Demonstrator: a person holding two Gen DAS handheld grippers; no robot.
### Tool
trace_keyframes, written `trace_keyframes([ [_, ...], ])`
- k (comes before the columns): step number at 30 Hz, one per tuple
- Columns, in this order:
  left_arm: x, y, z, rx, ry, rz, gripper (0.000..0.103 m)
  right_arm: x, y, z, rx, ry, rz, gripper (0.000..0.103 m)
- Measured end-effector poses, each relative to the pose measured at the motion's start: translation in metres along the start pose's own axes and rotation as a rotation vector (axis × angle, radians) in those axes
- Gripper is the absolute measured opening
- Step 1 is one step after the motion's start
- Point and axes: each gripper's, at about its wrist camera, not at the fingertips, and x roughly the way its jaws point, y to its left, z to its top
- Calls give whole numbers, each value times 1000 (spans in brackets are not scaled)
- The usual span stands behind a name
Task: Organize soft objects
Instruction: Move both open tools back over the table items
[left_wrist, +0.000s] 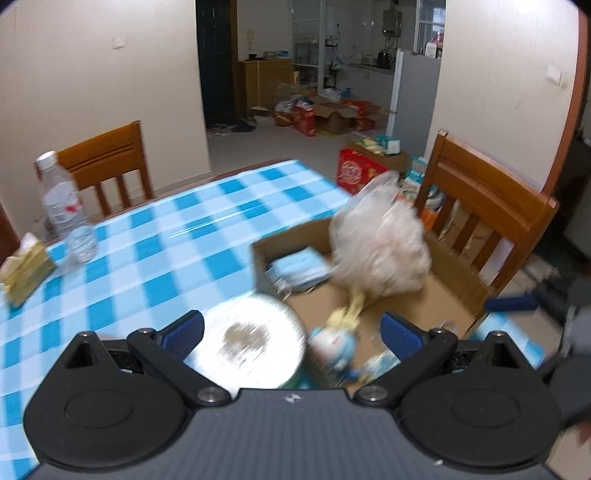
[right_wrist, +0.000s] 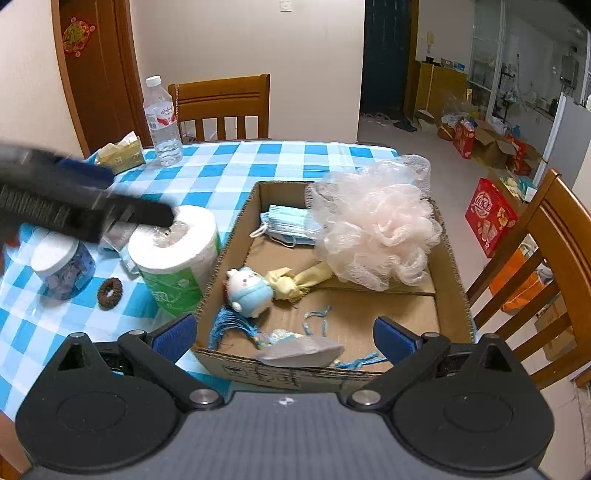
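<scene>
A cardboard box (right_wrist: 448, 258) on the checked table holds a pale pink bath pouf (right_wrist: 376, 229), blue face masks (right_wrist: 288, 223), a small blue and white plush doll (right_wrist: 249, 291), a yellow cloth (right_wrist: 303, 278), a grey pouch (right_wrist: 303, 354) and blue tassels (right_wrist: 225, 326). A toilet paper roll (right_wrist: 173, 251) stands left of the box, beside a brown hair scrunchie (right_wrist: 109, 292). My right gripper (right_wrist: 282, 334) is open over the box's near edge. My left gripper (left_wrist: 291, 332) is open above the roll (left_wrist: 251, 339) and doll (left_wrist: 332, 343); it shows blurred in the right wrist view (right_wrist: 74, 206).
A plastic jar (right_wrist: 62, 269), a tissue pack (right_wrist: 118, 157) and a water bottle (right_wrist: 162, 122) stand on the table's left side. Wooden chairs stand at the far side (right_wrist: 221, 105) and the right (right_wrist: 546, 266). Boxes clutter the floor beyond.
</scene>
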Motion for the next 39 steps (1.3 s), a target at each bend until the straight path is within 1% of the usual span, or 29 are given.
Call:
trace_keyframes([
  [3,-11,10,-21,33,8,58,101,0,12,2,-2,3,1,103],
  [8,-20,30,-54,31,58,69,101,4,37,6,-28,16,-7,103],
  [12,-23,47,-74,6,90,47,101,6,56,8,-36,29,-11,103],
  [15,-24,59,-89,14,107,43,101,7,71,10,-41,37,-15,103],
  [17,-23,67,-97,14,119,24,101,8,82,11,-46,47,-21,103],
  [19,-20,73,-105,25,129,4,101,10,91,12,-53,55,-29,103],
  [22,-11,80,-115,34,144,-1,101,12,104,14,-57,72,-42,103],
  [26,3,88,-125,-4,147,0,101,17,115,19,-73,86,-40,103],
  [29,15,92,-129,-41,153,32,101,21,118,27,-124,90,-27,103],
  [32,24,94,-133,-78,161,68,100,30,118,40,-189,86,8,103],
  [39,47,89,-136,-179,196,169,94,63,112,83,-358,98,147,103],
])
